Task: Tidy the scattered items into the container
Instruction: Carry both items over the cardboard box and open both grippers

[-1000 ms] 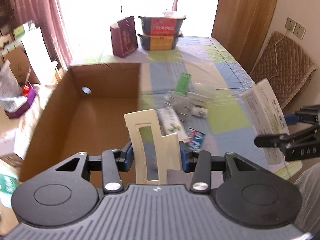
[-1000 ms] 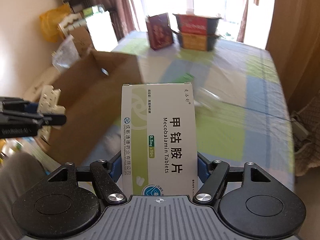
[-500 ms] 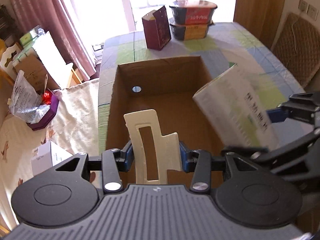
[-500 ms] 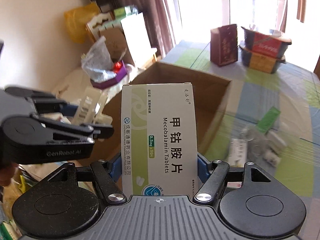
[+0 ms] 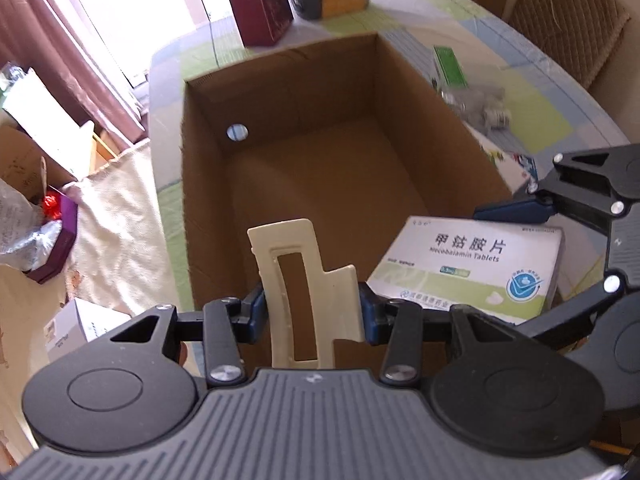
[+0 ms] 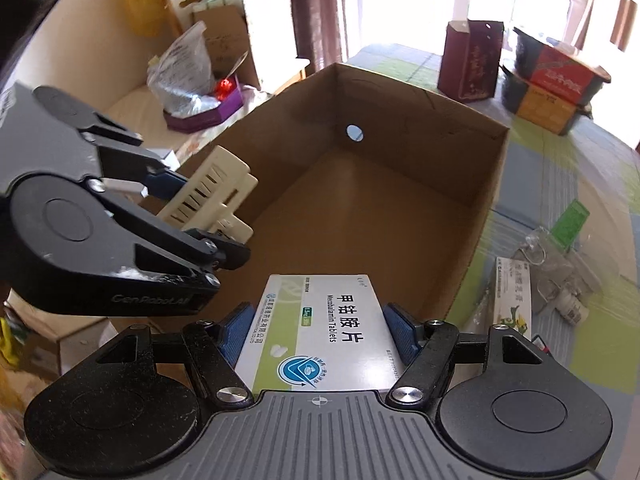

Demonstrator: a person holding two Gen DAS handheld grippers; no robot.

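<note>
Counter [image 5: 532, 92] wears a glossy green-and-blue checked cloth, sunlit window and maroon curtain behind. Plain brown cardboard box [image 5: 208, 184] sits open on it. Left tool [image 5: 310, 312] pinches a cream slotted plastic piece [image 5: 298, 276]; right tool [image 6: 318, 332] spread, tablet carton [image 6: 320, 328] lying flat between its pads over the box's near end.

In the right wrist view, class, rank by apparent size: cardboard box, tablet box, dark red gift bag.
1. cardboard box
2. tablet box, though nearness to the camera inflates it
3. dark red gift bag

Matt brown cardboard box [image 5: 420, 92] — glossy printed-card tablet carton [image 6: 320, 332].
</note>
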